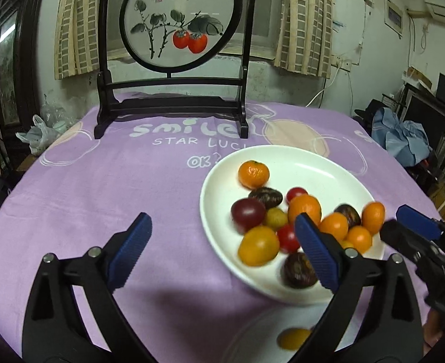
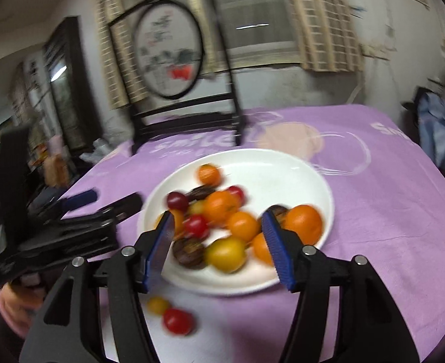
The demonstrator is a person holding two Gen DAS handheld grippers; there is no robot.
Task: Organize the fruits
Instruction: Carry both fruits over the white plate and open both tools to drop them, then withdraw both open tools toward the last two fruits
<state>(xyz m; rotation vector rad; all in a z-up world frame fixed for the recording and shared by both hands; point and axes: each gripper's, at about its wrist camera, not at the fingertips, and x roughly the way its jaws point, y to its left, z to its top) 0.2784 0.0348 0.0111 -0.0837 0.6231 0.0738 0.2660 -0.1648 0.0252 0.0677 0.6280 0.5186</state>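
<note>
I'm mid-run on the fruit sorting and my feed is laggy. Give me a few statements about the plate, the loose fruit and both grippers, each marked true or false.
1. The left gripper is open and holds nothing. True.
2. The right gripper is clamped on an orange. False: its jaws are open and empty, hovering over the near side of the white plate.
3. The white plate holds a mix of orange, red, yellow and dark fruits. True.
4. All fruit is on that plate. False: a small yellow fruit and a red tomato lie nearer the cameras, off it.
5. The tablecloth is green. False: it is purple.
</note>
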